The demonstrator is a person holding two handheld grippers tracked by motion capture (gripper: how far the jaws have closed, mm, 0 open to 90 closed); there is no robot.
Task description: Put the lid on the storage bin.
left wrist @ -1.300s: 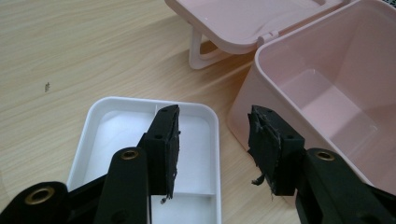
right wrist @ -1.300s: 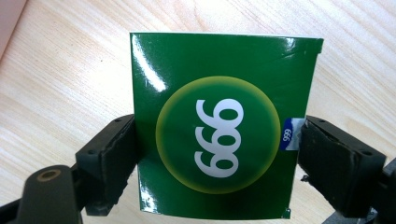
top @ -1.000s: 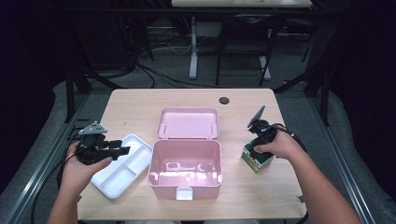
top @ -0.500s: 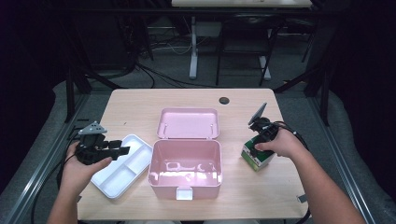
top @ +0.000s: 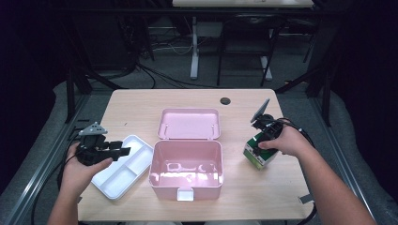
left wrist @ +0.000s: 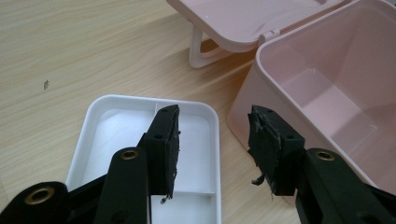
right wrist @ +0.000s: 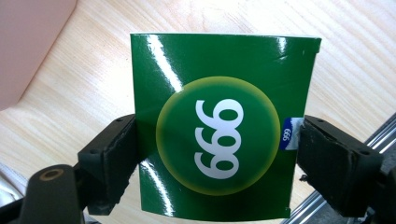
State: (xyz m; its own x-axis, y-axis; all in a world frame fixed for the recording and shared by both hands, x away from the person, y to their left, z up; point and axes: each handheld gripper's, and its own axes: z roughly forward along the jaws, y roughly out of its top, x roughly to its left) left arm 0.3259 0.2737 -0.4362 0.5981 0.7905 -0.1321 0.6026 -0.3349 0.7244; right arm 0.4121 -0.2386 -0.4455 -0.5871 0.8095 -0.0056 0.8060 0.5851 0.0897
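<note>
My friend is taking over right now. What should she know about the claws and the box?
Right claw: jaws on both sides of the green box; left jaw touching, right jaw very near. The box sits on the table, right of the pink case.
Left claw: open, holding nothing, over the white tray.
Done: case lid open, case bare inside.
Left, probably: squeeze, lift the green box and put it in the case.

dim surroundings, lit table, glare on box point(right wrist: 219, 135).
</note>
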